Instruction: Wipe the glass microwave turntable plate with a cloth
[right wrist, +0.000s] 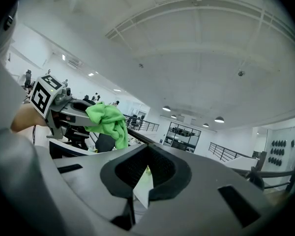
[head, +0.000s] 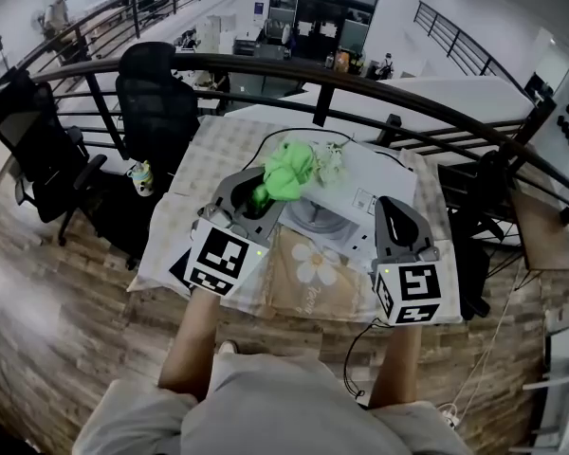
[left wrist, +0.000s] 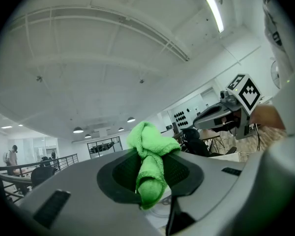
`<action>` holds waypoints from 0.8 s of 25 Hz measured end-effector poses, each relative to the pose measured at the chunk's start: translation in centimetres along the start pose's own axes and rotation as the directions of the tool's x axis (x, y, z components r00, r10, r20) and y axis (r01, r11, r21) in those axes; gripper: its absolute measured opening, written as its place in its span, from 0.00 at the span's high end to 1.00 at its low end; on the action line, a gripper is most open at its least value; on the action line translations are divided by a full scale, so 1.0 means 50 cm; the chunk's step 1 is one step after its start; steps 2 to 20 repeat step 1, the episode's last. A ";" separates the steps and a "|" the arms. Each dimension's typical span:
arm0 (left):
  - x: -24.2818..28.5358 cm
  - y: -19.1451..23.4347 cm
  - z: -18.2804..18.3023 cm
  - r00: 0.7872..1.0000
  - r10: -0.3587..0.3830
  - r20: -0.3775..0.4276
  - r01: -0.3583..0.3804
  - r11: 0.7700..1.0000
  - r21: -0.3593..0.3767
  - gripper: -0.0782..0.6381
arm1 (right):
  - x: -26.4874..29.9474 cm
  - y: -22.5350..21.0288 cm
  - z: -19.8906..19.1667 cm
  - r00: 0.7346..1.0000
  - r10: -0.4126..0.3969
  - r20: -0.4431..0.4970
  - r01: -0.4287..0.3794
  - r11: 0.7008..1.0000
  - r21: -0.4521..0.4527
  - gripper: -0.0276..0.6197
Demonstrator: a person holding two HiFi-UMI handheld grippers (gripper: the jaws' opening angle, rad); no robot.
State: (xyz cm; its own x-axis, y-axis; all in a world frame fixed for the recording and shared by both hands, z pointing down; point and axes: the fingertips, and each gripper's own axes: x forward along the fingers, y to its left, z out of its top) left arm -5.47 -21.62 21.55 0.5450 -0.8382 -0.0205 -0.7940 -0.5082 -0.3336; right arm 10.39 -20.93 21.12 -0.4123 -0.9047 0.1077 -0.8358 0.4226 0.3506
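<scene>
Over the worktop (head: 209, 150) my right gripper (head: 387, 207) pinches the plate (head: 313, 224) in its jaws at 3 o'clock, left gripper (head: 259, 197) jaws clamp the cloth (head: 289, 169); I'd wipe in flat circles.

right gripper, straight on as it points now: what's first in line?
Nothing near: the right gripper points out over the table, not down at it. The black railing beyond looks first, though depth is unclear.

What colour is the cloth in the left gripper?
Bright green; the cloth shows best in the left gripper view.
</scene>
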 end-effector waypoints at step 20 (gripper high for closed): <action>-0.001 -0.005 -0.001 1.000 -0.006 -0.001 0.006 1.000 0.003 0.72 | -0.002 0.000 0.001 1.000 0.001 0.003 -0.001 1.000 0.002 0.94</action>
